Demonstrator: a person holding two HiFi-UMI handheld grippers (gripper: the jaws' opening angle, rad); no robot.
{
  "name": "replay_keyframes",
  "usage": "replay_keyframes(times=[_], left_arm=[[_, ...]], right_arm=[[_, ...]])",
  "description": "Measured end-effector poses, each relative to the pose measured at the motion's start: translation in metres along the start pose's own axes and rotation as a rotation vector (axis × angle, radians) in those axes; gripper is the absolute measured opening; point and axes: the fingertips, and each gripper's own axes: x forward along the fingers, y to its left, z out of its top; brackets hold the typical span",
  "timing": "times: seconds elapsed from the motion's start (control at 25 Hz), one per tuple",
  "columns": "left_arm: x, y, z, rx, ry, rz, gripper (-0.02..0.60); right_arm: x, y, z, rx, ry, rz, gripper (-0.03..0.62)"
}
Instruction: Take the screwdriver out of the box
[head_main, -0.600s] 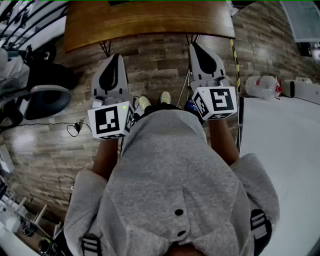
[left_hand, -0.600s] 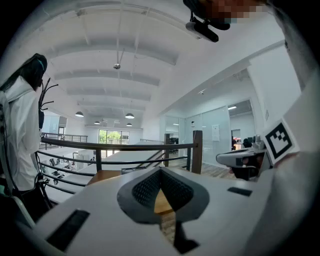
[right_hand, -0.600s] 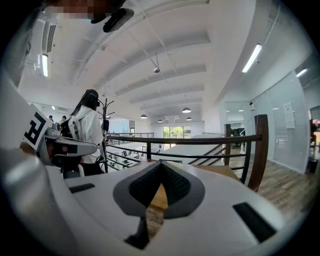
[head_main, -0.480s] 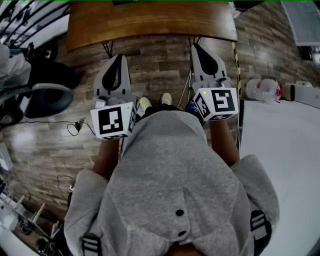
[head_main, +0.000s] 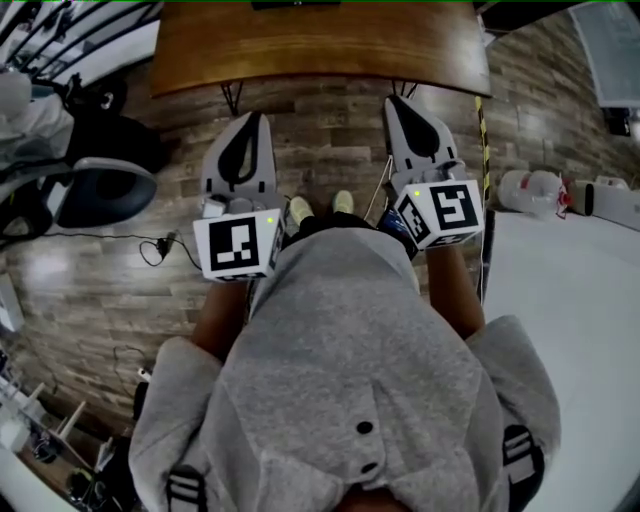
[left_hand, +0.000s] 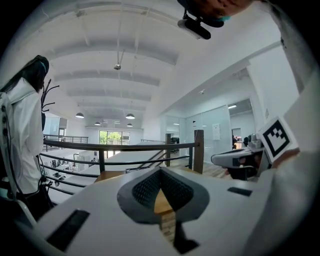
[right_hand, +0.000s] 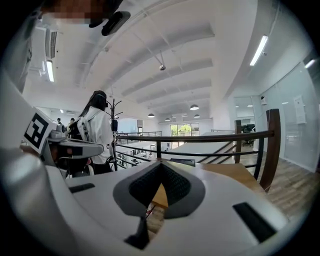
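Observation:
No box or screwdriver shows in any view. In the head view I hold both grippers side by side at waist height, pointing at a wooden table (head_main: 320, 45) ahead. The left gripper (head_main: 254, 116) is shut with nothing in its jaws, and its tips stop short of the table's near edge. The right gripper (head_main: 395, 100) is also shut and empty, just under that edge. In the left gripper view the left gripper (left_hand: 160, 170) has its jaws meeting at the tips, with the tabletop (left_hand: 107, 175) beyond. The right gripper view shows the right gripper (right_hand: 161, 165) in the same state.
A dark office chair (head_main: 95, 190) stands at the left and a cable (head_main: 160, 245) lies on the plank floor. White jugs (head_main: 530, 185) sit at the right. Beyond the table run a black railing (right_hand: 200, 140) and a coat stand with a white coat (right_hand: 97, 135).
The head view has drifted, so the table and both grippers sit slightly further right and lower in the picture. Both grippers stay shut and side by side.

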Motion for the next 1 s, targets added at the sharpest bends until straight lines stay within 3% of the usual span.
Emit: replay_keyframes(times=[0.56, 1.0], left_arm=[[-0.012, 0.026, -0.014, -0.044, 0.001, -0.028, 0.012], [0.007, 0.025, -0.013, -0.03, -0.001, -0.031, 0.011]], right_arm=[[0.014, 0.032, -0.003, -0.051, 0.024, -0.02, 0.009], [0.028, 0.021, -0.004, -0.068, 0.008, -0.018, 0.009]])
